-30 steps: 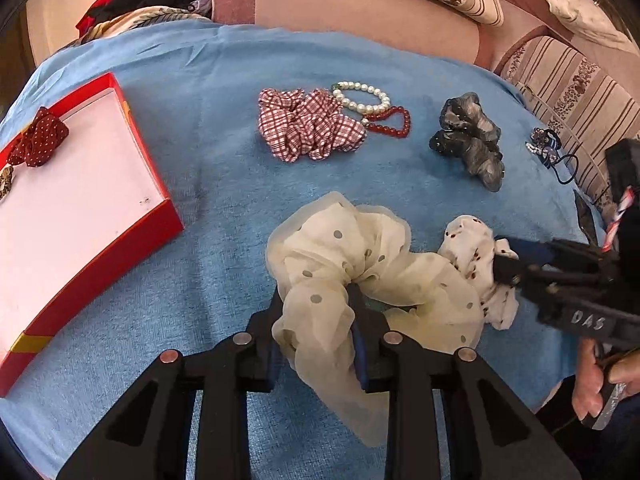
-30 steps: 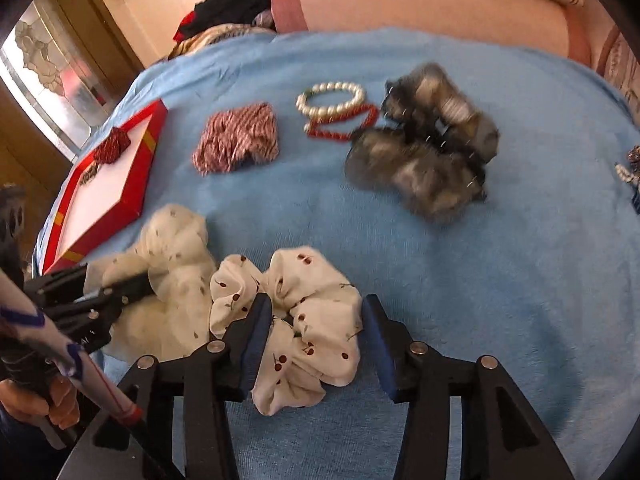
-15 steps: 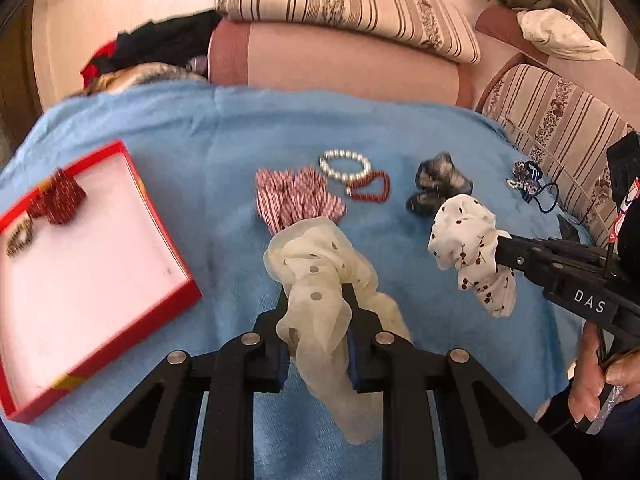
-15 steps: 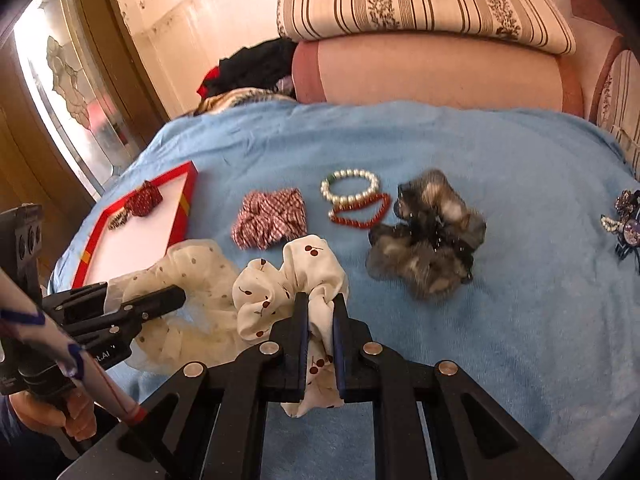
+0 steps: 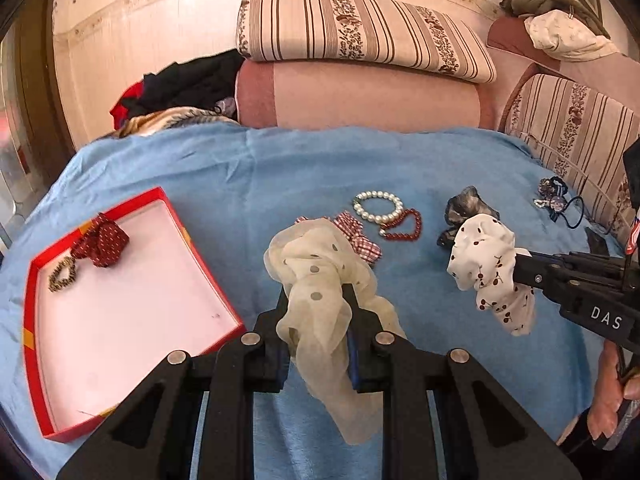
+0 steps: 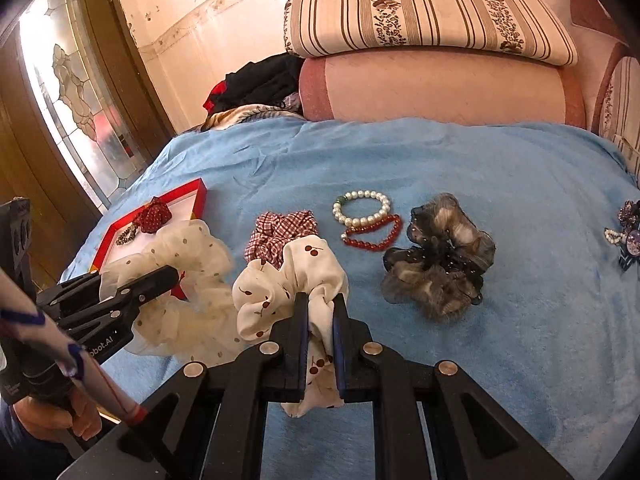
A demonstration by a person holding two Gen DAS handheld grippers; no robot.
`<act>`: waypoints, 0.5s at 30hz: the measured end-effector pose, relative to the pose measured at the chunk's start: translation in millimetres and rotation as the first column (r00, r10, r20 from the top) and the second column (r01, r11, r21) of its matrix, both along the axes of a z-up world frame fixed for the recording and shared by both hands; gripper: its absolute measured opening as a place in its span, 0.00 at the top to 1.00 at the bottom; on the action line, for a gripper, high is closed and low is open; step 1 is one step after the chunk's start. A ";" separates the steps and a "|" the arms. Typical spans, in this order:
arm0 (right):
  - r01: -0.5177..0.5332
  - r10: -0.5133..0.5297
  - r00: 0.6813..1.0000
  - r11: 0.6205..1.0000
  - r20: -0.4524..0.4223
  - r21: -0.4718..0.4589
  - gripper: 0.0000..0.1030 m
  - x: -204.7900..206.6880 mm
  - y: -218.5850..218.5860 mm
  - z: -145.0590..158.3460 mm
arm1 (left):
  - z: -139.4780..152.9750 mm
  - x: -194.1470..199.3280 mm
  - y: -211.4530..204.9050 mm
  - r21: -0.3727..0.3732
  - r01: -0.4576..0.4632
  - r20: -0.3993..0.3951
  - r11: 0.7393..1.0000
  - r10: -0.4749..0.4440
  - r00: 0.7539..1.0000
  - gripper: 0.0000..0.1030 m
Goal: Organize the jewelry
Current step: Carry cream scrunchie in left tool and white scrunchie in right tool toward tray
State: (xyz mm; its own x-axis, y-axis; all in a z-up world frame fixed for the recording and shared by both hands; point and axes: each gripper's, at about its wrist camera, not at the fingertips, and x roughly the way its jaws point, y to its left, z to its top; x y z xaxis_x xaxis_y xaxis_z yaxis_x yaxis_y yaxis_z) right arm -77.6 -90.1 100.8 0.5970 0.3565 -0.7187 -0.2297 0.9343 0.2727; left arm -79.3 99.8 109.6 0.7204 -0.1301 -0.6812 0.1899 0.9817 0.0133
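Note:
My left gripper [image 5: 316, 300] is shut on a cream polka-dot scrunchie [image 5: 320, 280] and holds it above the blue blanket; it also shows in the right wrist view [image 6: 180, 280]. My right gripper [image 6: 320, 304] is shut on a white cherry-print scrunchie [image 6: 292, 280], also lifted, which shows in the left wrist view [image 5: 488, 256]. A red box [image 5: 36, 344] with a pale inside lies to the left, holding a red dotted scrunchie [image 5: 102, 242] and a small bracelet [image 5: 62, 276].
On the blanket [image 6: 480, 160] lie a plaid scrunchie [image 6: 280, 232], a pearl bracelet [image 6: 360, 210], a red bead bracelet [image 6: 372, 234], a grey sheer scrunchie [image 6: 436, 264] and hair ties [image 5: 556, 200] at the far right. Pillows [image 5: 360, 28] and clothes [image 5: 192, 80] sit behind.
Both grippers closed on their scrunchies and lifted them off the blanket. Both views rose and pulled back, showing more of the bed and wall.

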 end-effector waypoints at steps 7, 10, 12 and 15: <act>-0.003 0.003 1.000 1.000 0.003 -0.003 0.89 2.2 14.4 2.9 | 9.5 -5.4 7.9 0.008 -0.012 0.042 1.000 0.012 0.999 0.80; -0.006 0.006 1.000 1.000 0.004 0.001 0.89 2.0 20.8 5.6 | 14.9 -6.6 12.0 0.003 -0.017 0.055 1.000 0.017 0.998 0.80; 0.000 0.000 1.000 1.000 0.004 0.009 0.89 1.3 24.3 6.7 | 18.2 -7.8 15.3 -0.002 -0.020 0.063 1.000 0.020 0.998 0.80; 0.008 -0.008 1.000 1.000 -0.004 0.024 0.89 0.1 27.8 6.7 | 22.7 -8.5 19.5 -0.006 -0.027 0.077 1.000 0.027 0.997 0.80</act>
